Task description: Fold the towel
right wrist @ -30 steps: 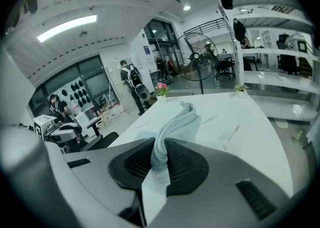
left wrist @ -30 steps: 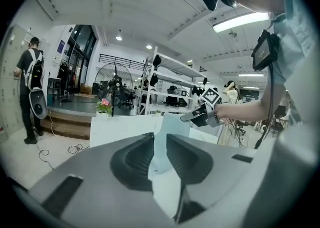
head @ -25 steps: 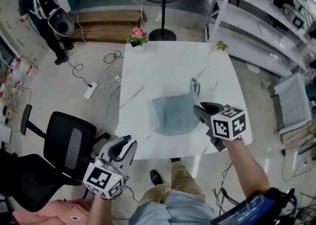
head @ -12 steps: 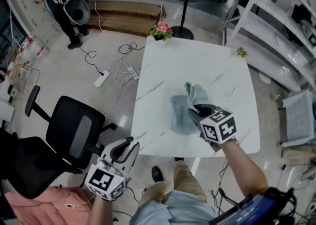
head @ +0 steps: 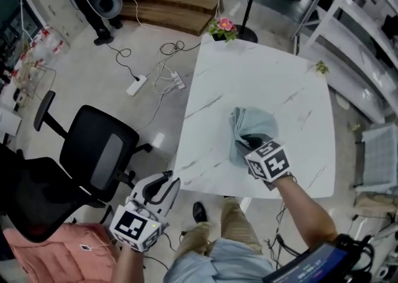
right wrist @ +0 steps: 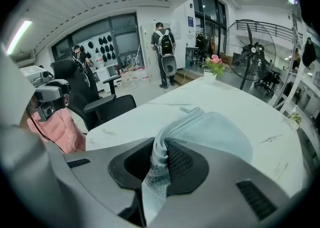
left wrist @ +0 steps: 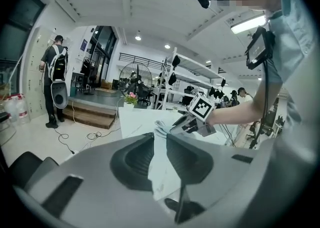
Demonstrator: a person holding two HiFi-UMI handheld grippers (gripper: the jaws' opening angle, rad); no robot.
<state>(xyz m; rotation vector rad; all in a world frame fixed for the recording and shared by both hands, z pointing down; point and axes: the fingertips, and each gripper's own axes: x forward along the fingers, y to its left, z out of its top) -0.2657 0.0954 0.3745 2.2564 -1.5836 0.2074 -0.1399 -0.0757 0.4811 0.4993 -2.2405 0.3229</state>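
Towel (head: pixel 255 123) on white table (head: pixel 261 76), pinched by right gripper (right wrist: pixel 159 159)

Office chair (head: pixel 102 157) near table (head: pixel 249 76) edge

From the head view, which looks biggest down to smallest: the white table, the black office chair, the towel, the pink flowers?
Largest to smallest:
table
office chair
towel
flowers
No two look alike.

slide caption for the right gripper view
Right gripper clamps a bunched edge of the pale blue towel lying on the white table.
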